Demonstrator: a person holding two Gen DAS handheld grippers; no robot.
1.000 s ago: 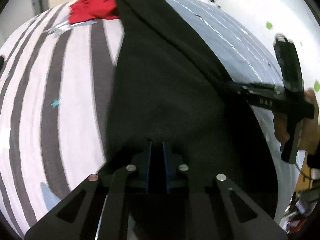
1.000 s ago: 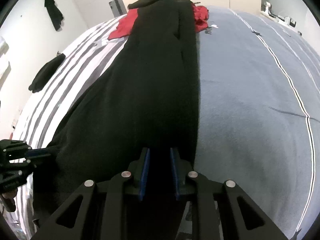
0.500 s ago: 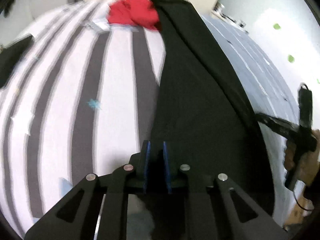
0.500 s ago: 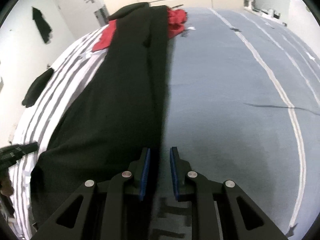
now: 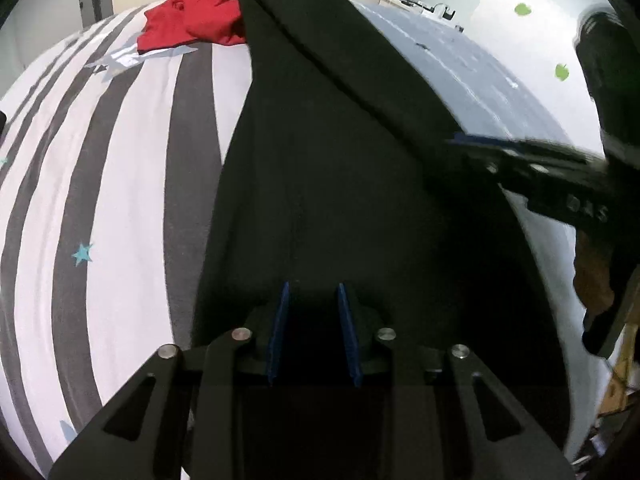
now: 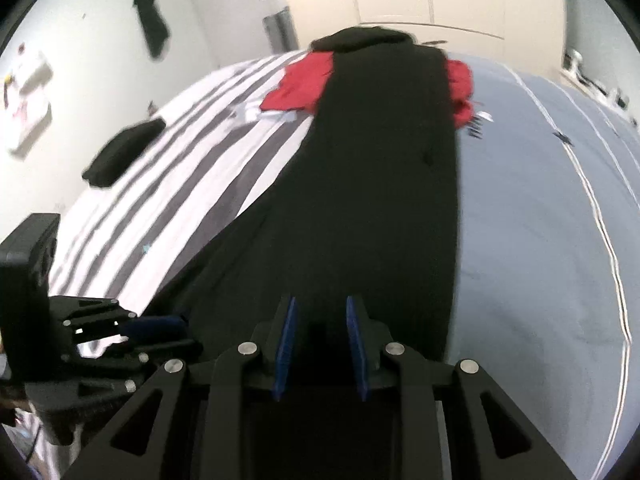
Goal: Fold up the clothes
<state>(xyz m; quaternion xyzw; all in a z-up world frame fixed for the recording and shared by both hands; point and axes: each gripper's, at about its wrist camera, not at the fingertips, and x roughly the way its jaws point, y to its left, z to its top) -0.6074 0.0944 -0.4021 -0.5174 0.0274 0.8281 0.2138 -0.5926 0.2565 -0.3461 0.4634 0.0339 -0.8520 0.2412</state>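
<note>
Black fabric fills the middle of both views — a long black garment laid lengthwise down the bed, its far end reaching up over a red garment near the head of the bed. It runs along the line where the striped grey-and-white cover meets the plain blue-grey one.

My left gripper points down at the near end of the black garment. Its blue pads stand apart with a clear gap, and the jaws are opening; dark cloth lies between and beneath them, but I see nothing pinched against either pad.

My right gripper is over the same near end, a little towards the blue-grey side. Its jaws are opening too, the blue pads parted over black cloth, pressing on nothing that I can make out. In the left view the right gripper shows as a blurred dark bar reaching in from the right edge, my hand behind it.

Another dark folded piece lies well apart, on the stripes near the wall — and a dark item hangs on that wall.
</note>
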